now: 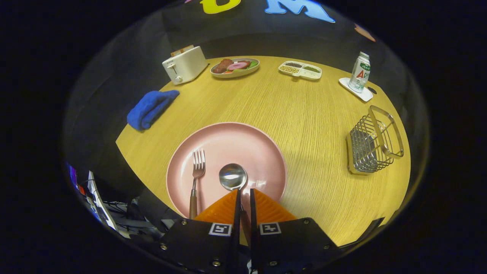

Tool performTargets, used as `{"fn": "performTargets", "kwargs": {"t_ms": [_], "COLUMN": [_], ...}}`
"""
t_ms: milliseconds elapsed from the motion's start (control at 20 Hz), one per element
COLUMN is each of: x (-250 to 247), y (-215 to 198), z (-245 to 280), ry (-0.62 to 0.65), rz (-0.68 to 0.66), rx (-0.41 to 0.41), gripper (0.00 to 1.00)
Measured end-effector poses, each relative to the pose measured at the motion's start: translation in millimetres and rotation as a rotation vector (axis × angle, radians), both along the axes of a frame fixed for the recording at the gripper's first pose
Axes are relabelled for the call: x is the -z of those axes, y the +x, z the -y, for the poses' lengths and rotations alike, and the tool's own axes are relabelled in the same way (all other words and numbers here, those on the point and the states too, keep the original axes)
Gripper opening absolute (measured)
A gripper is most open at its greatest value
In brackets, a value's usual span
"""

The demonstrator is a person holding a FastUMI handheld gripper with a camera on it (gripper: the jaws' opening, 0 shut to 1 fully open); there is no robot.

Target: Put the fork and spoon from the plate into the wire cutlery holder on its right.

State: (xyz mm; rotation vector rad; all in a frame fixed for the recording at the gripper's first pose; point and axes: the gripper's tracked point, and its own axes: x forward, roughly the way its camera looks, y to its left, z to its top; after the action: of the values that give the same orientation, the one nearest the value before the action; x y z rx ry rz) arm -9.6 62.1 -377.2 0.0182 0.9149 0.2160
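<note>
while the hand-held gripper (243, 198) pinches the spoon (233, 177) handle between nearly closed fingers on the pink plate (262, 150), the fork (197, 171) lies left; the wire cutlery holder (371, 142), far right on the tabletop (304, 110), looks empty, so both remain

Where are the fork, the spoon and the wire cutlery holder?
fork (198, 166): gripper view, on its tines
spoon (233, 176): gripper view, middle of its bowl
wire cutlery holder (366, 150): gripper view, on its wire side
</note>
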Motion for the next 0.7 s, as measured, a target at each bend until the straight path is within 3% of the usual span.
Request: {"fn": "performTargets", "kwargs": {"t_ms": [500, 650, 700], "x": [24, 22, 20], "y": [-13, -8, -9], "z": [-5, -8, -10], "ry": [-0.038, -0.04, -0.025], "rz": [-0.085, -0.064, -0.063], "rx": [-0.069, -0.082, -0.084], "gripper": [0.15, 0.02, 0.02]}}
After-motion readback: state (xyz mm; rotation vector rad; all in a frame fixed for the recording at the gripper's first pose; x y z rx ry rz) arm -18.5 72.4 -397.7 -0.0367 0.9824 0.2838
